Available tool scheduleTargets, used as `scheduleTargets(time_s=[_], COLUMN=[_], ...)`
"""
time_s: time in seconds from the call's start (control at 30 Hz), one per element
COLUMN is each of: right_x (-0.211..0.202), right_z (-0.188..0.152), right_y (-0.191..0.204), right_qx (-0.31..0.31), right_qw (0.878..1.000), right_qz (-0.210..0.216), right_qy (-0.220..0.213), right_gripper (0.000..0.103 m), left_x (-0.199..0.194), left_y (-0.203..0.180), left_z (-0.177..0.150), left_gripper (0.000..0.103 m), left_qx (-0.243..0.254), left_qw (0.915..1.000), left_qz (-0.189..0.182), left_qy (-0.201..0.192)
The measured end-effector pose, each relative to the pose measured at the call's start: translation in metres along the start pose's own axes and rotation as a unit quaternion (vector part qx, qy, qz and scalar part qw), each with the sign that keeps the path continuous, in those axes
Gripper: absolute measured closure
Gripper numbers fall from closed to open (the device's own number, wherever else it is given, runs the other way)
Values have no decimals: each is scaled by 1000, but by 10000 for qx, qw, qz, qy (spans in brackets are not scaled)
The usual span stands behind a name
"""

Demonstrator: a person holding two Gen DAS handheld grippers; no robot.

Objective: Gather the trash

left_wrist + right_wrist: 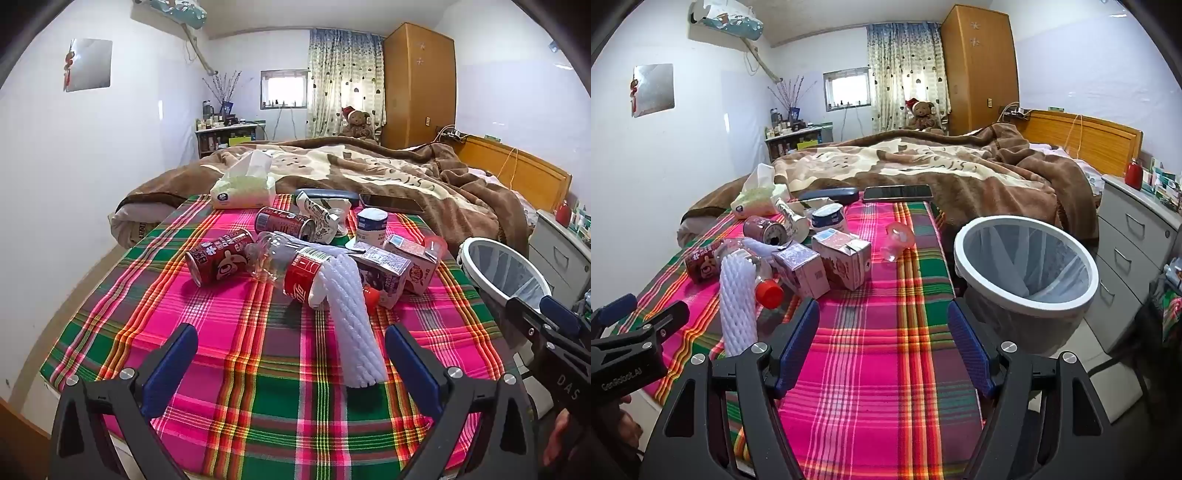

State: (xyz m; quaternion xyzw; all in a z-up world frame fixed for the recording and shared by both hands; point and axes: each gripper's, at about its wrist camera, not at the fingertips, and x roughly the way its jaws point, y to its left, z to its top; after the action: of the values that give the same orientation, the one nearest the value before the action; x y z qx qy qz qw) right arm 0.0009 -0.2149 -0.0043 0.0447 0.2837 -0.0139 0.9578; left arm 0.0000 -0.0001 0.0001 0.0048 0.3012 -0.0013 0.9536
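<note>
Left gripper (291,354): you held it apart, empty.
Right gripper (882,343): apart, empty.
Bin (1027,221): frame right.
Trash (314,254): center.

White walls (110,166), curtained window (341,85), wooden wardrobe (419,85), possibly dresser (1134,254).
</note>
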Motion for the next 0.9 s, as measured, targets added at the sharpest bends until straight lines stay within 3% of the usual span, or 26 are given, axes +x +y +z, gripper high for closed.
scheduleTargets(time_s=[0.9], right_x=[-5], right_z=[-1], right_y=[4], right_qx=[-12], right_qw=[10000], right_qz=[15], right_qy=[-96], right_gripper=[30], left_x=[-6], left_y=[3], left_z=[-1], left_gripper=[1], left_qx=[-135], left_qw=[9999], left_qz=[-56], left_qy=[10])
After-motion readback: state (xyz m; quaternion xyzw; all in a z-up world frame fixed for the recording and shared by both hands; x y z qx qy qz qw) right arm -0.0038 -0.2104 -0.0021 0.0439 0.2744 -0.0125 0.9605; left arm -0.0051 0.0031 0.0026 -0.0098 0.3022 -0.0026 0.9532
